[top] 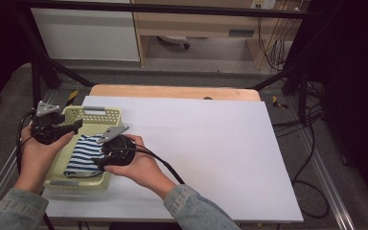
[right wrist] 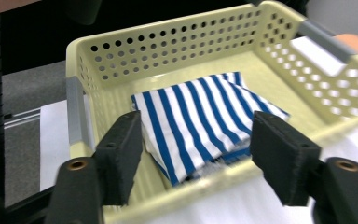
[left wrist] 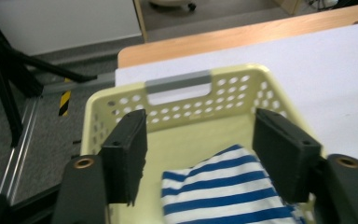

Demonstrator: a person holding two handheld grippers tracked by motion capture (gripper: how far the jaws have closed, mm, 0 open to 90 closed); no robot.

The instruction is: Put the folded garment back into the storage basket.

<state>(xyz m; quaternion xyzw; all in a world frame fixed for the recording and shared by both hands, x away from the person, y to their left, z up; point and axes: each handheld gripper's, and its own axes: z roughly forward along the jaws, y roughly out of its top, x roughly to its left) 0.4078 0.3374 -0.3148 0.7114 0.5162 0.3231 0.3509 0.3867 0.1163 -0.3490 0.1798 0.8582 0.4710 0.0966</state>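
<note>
In the high view we see a pale yellow basket [top: 90,116] at the lower left of the frame, standing on the left part of a white table [top: 211,153]. Inside it lies a folded cloth with blue and white stripes [top: 84,154], flat on the bottom of the basket and toward its near end.

The left gripper [top: 72,126] is held over the left rim of the basket, in the left part of the frame. In the left gripper view its two black jaws stand apart with nothing between them; the striped cloth [left wrist: 223,189] is below them, in the lower middle of that frame.

The right gripper [top: 97,162] hovers at the right side of the basket, just above the cloth. In the right gripper view its jaws are also spread and hold nothing. This picture is a little blurred, so we think the jaws are above the near rim of the basket [right wrist: 168,51], but we cannot say whether they touch it. The cloth [right wrist: 200,119] lies in the middle of the frame.
</note>
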